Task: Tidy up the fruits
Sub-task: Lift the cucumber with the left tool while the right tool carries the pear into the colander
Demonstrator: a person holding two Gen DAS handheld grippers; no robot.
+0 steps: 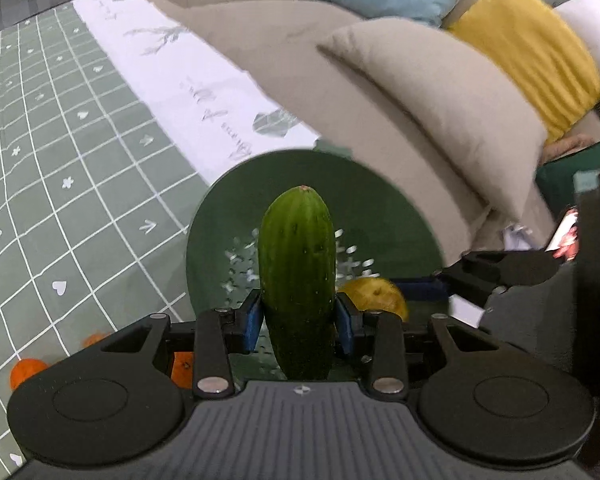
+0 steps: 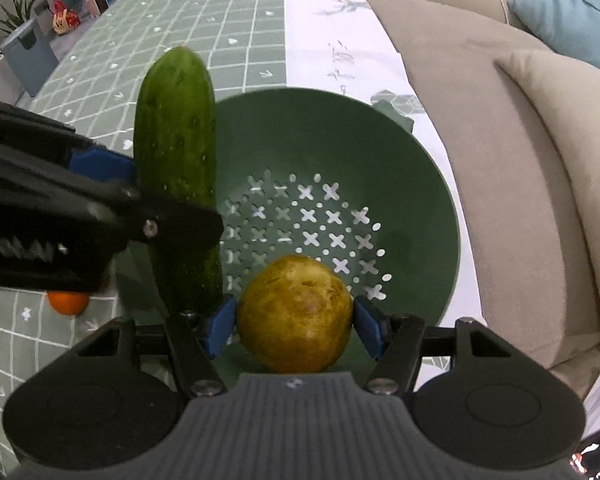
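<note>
A dark green cucumber (image 1: 298,264) stands upright between the blue pads of my left gripper (image 1: 299,320), which is shut on its lower half. My right gripper (image 2: 294,324) is shut on a yellow-brown pear (image 2: 294,314). Both fruits hang over the green colander (image 2: 412,184), whose holed bottom lies just beyond the pear. In the right wrist view the cucumber (image 2: 176,152) rises at the colander's left rim, with the left gripper's fingers (image 2: 100,166) clamped on it. The left wrist view shows the pear (image 1: 374,294) just right of the cucumber, low over the colander (image 1: 380,216).
The colander sits on a green grid tablecloth (image 1: 60,140) beside a white runner (image 1: 204,92). Oranges (image 1: 26,372) (image 2: 68,302) lie on the cloth to the left. A beige sofa (image 2: 500,140) with cushions runs along the right. A blue box (image 2: 28,56) and small items stand far left.
</note>
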